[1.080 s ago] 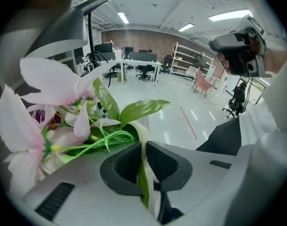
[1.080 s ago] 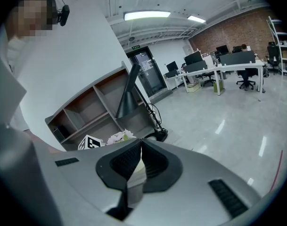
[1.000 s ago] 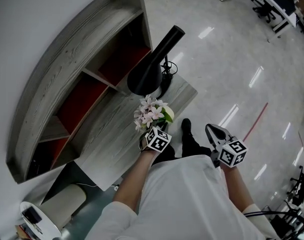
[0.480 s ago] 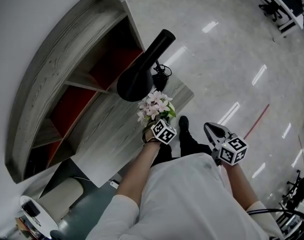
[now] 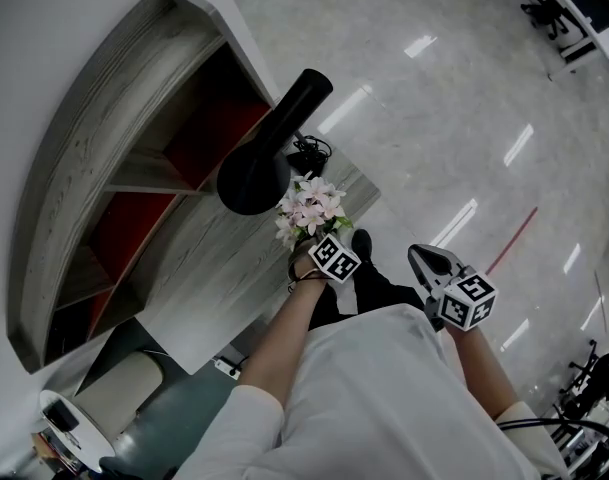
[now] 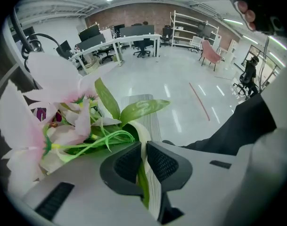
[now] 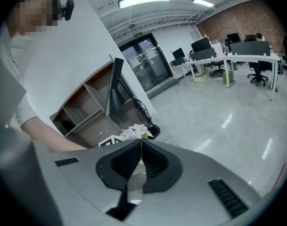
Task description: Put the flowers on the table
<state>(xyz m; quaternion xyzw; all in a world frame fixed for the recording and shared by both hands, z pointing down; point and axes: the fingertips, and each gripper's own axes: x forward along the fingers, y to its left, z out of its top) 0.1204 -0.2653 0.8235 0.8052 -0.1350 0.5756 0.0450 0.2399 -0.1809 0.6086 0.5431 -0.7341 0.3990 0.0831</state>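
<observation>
A bunch of pink and white flowers (image 5: 309, 208) with green leaves hangs over the near edge of the grey wooden table (image 5: 209, 268), right beside the black lamp (image 5: 269, 148). My left gripper (image 5: 319, 253) holds it from below. In the left gripper view the blooms (image 6: 63, 121) fill the left side, and the left gripper (image 6: 143, 149) is shut on the pale green stem. My right gripper (image 5: 424, 260) hangs off to the right over the floor. It is shut with nothing in it (image 7: 141, 144). From there the flowers (image 7: 136, 132) show just past its tips.
A curved grey shelf unit (image 5: 94, 168) with red-backed compartments stands behind the table. A black cable (image 5: 309, 153) lies coiled by the lamp foot. Glossy floor (image 5: 464, 118) spreads to the right, with office desks and chairs (image 6: 119, 39) far off.
The left gripper has carried the flowers a little further in over the table, closer to the lamp. The right gripper has stayed about where it was.
</observation>
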